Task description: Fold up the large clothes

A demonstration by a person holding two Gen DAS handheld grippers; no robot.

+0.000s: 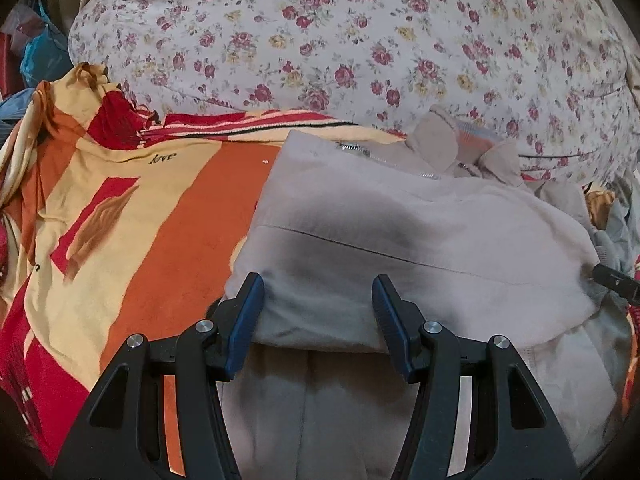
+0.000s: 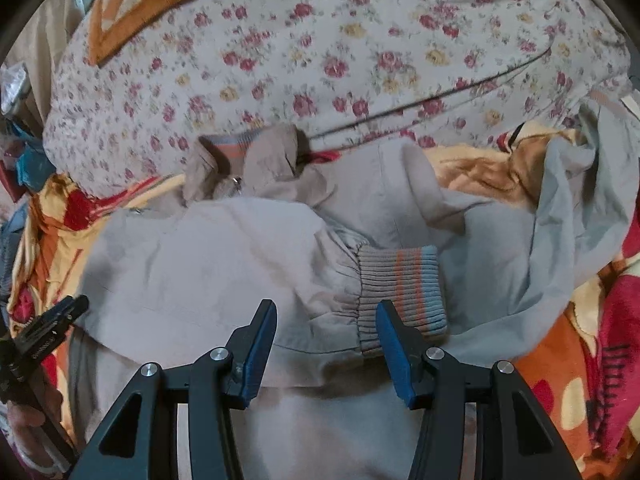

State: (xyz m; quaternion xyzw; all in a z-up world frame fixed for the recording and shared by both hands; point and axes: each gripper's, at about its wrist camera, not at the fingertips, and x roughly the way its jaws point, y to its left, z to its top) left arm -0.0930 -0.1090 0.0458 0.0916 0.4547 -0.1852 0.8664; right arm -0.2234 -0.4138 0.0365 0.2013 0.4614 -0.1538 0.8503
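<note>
The left tool (image 1: 318, 300) hangs over the near fold of the jacket (image 1: 400, 232), its blue ribbed pads standing apart with cloth showing between them; nothing is pinched. The right tool (image 2: 326, 326) hovers likewise, pads apart, over the sleeve that has been laid across the body, just short of the cuff (image 2: 400, 284). Both seem poised to press or take the folded edge for the next fold.

The jacket lies on the bed, spread flat on a bedsheet (image 1: 120, 208), partly folded: the sleeve is turned inward so the bulk makes a tidier rectangle. Its cloth is a pale beige woven stuff, smooth and a little stiff, with a straight seam across it. The cuff is stretchy ribbed knit, banded in orange and light blue, gathered where it joins the sleeve. A metal zip (image 1: 356, 150) glints near the collar.

The bedsheet is printed in orange, cream and red blocks. Beyond it swells a plump flowered quilt (image 1: 360, 40).
</note>
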